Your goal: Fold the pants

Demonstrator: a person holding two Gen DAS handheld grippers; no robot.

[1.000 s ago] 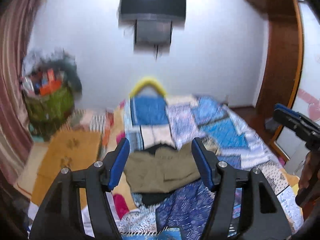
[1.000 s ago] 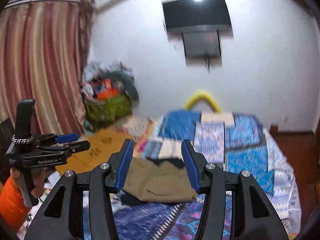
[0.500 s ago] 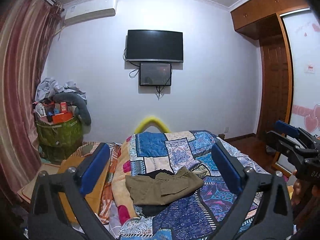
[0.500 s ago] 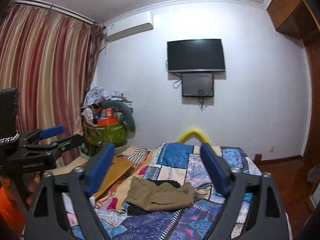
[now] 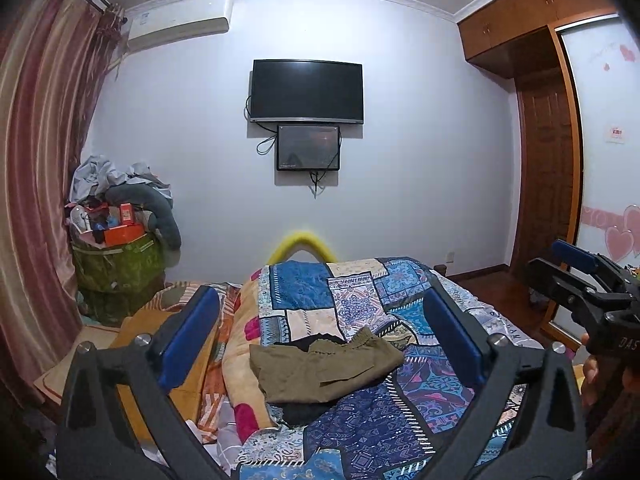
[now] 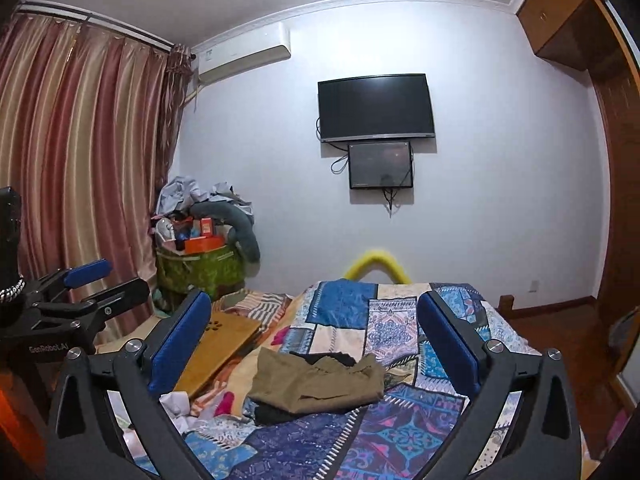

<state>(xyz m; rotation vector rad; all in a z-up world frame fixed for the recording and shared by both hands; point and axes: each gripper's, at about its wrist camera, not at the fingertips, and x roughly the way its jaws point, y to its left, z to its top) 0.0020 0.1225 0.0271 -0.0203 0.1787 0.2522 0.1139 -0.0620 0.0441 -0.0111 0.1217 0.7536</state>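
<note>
Now that both my left fingers (image 5: 320, 340) and my still-opening right fingers (image 6: 316, 340) have spread and backed off, the folded pants (image 5: 324, 368) lie released on the bed (image 5: 420, 400); folding looks finished.

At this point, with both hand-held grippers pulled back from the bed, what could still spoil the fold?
1. The olive pants lie on rumpled patchwork bedding, half over a dark garment, so the stack may sag or slide.
2. The top flap looks loose and bunched and may fall open.
3. The left hand-held gripper is open; the right hand-held gripper is just finishing opening, empty. Reaching back in could snag the cloth.
</note>
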